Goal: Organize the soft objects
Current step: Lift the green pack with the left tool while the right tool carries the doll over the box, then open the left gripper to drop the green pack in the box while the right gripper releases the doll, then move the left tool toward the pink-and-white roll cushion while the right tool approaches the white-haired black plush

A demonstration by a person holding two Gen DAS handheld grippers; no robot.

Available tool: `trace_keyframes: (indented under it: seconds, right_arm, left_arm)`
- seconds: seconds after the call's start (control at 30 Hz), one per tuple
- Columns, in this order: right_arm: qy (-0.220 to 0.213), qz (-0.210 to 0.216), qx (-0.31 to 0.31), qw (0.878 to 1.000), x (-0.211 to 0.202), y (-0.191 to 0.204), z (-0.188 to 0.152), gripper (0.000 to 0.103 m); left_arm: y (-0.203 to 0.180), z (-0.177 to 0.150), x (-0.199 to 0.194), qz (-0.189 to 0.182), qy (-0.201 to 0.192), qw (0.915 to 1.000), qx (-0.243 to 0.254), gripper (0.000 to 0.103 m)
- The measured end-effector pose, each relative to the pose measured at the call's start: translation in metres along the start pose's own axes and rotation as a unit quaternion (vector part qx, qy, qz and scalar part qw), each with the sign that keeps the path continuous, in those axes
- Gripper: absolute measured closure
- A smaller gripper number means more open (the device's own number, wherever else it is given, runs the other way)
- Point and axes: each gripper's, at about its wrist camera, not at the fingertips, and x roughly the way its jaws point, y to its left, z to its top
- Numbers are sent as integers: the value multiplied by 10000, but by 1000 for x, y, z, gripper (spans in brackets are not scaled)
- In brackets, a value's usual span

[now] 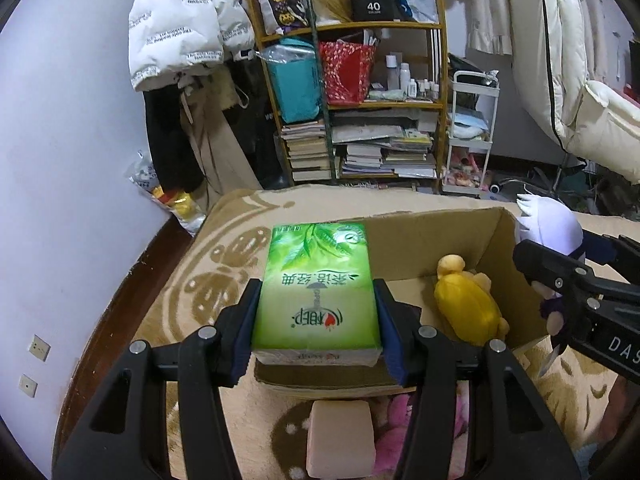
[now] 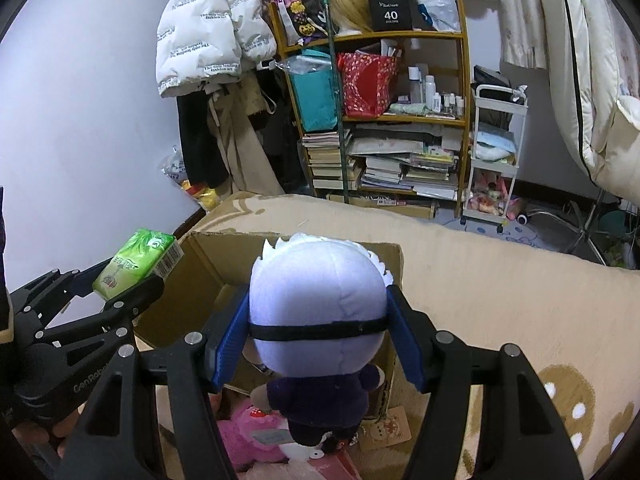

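My left gripper (image 1: 316, 316) is shut on a green tissue pack (image 1: 316, 292) and holds it above the near left part of an open cardboard box (image 1: 424, 240). A yellow plush toy (image 1: 468, 304) lies inside the box. My right gripper (image 2: 318, 328) is shut on the white-haired plush doll (image 2: 320, 312), gripping its head over the box's near right side (image 2: 394, 264). The doll (image 1: 552, 228) and the right gripper (image 1: 560, 280) show at the right of the left wrist view. The tissue pack (image 2: 136, 264) shows at the left of the right wrist view.
The box sits on a beige patterned blanket (image 2: 500, 280). A pink plush (image 2: 248, 436) and a pink block (image 1: 340, 440) lie in front of the box. A cluttered bookshelf (image 1: 360, 120), hanging coats (image 1: 188, 32) and a white cart (image 1: 472, 136) stand beyond the bed.
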Motion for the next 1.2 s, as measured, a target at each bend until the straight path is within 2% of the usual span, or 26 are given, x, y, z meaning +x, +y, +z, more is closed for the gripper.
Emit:
trace_keyframes:
  seconds: [0.07,0.27,0.33,0.5,0.63,1.2]
  right_arm:
    - [22,28,37,10000,1,-2,-1,33]
    - [65,4,66,10000,3,-3,-2,31]
    - [37,22,90,10000,-1,-3,-2,18]
    - [-128,21,118,9998,-16,-2,0,1]
    - [-211,-35,80,9997,-32,0,2,0]
    - [-346,-114,-6,9993,-94,17,-24,0]
  left_arm:
    - [0,-1,1,44,-10,10000,9,49]
    - [-1,-2,-2,90,-46,9999,26,30]
    - [-1,-1,-4,142,-31,9999,25,20]
    - [6,-4,-12,185,28,9998,-39,13]
    - [13,-6,-25,286,8,9996,-62,4]
    - [45,-40,-92,476,6,9986,-250,2]
